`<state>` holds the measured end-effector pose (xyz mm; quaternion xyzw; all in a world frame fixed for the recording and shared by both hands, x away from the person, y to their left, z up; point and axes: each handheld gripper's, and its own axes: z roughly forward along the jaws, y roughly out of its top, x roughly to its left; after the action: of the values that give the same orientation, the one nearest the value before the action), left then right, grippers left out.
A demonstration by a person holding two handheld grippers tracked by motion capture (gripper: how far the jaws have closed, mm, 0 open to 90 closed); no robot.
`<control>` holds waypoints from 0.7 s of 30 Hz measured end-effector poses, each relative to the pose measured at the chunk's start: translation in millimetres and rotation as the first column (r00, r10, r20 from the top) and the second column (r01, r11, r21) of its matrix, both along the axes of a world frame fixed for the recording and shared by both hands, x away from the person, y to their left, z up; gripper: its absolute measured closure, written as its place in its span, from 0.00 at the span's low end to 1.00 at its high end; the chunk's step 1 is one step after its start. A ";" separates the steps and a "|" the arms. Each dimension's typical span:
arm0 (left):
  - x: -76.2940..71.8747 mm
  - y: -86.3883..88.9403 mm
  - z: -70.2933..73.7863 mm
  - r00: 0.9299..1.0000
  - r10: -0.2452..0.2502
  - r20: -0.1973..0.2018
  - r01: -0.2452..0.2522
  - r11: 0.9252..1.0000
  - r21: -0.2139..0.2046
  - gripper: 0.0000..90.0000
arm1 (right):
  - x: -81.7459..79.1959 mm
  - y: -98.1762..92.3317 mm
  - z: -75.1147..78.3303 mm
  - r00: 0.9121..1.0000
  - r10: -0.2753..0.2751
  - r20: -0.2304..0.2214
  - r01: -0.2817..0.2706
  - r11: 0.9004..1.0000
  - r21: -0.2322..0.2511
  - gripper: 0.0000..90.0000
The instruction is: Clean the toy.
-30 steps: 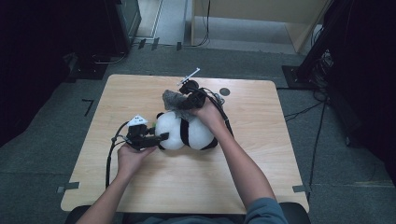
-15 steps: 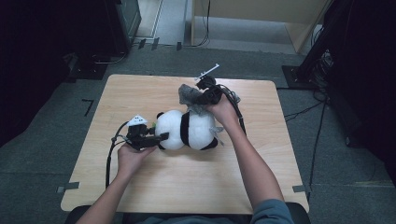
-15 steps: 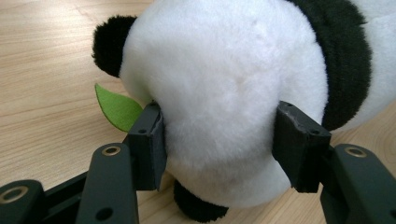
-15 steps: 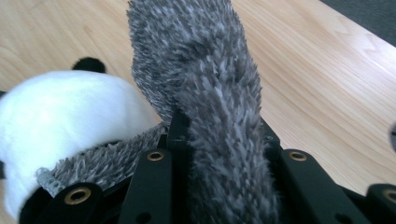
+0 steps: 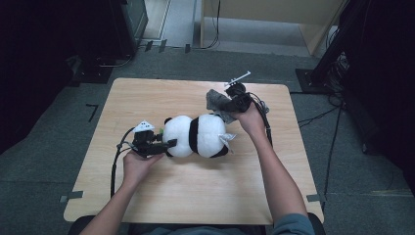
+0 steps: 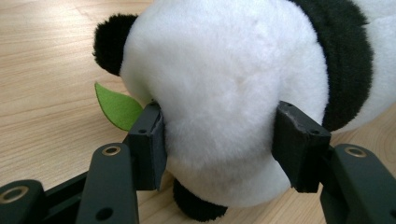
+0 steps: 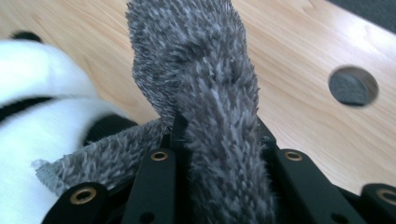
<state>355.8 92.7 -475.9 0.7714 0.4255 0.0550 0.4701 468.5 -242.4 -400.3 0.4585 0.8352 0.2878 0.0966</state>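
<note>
A black-and-white panda plush (image 5: 195, 136) lies on its side in the middle of the wooden table (image 5: 195, 196). My left gripper (image 5: 164, 144) is shut on its white head. In the left gripper view both pads (image 6: 152, 140) press into the panda's fur (image 6: 224, 70), and a green felt leaf (image 6: 116, 107) sticks out beside the left pad. My right gripper (image 5: 222, 103) hangs just beyond the panda's rear end, shut on a shaggy grey cloth (image 5: 215, 100). Its jaws have just been closing on that cloth (image 7: 205, 93), which bunches up between them in the right gripper (image 7: 215, 140) view.
A round grey hole (image 7: 352, 86) sits in the tabletop near the right gripper. A white tag (image 5: 226, 138) hangs off the panda's rear. Dark equipment and cables stand on the floor around the table.
The right gripper has carried the grey cloth off the panda, away to the right and toward the far edge. The panda's black-and-white body is now uncovered. The left hand has kept still.
</note>
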 end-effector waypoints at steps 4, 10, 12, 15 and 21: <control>0.0 0.1 -0.1 1.000 0.000 0.000 0.000 1.000 0.000 0.46 | -0.3 -11.0 -6.8 0.999 -0.021 -0.024 0.021 1.000 0.007 0.80; 0.7 1.4 -1.4 1.000 -0.013 0.006 0.013 1.000 -0.009 0.46 | -2.1 -15.0 -1.7 1.000 -0.027 -0.008 0.027 1.000 0.007 0.81; 0.7 1.4 -1.3 1.000 -0.013 0.006 0.013 1.000 -0.009 0.46 | -2.7 -15.0 1.5 1.000 -0.029 0.006 0.029 0.999 0.022 0.81; 0.4 1.2 -1.2 1.000 -0.012 0.006 0.012 1.000 -0.007 0.46 | -3.0 -13.3 8.4 0.999 -0.032 0.015 0.032 0.999 0.039 0.81; 0.3 1.1 -1.0 1.000 -0.012 0.008 0.012 1.000 -0.004 0.46 | -4.2 1.5 35.6 0.998 -0.007 0.058 0.002 0.998 0.070 0.81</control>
<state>356.1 93.8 -476.9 0.7728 0.4189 0.0543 0.4737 464.2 -241.0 -364.7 0.4549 0.8204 0.3300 0.1054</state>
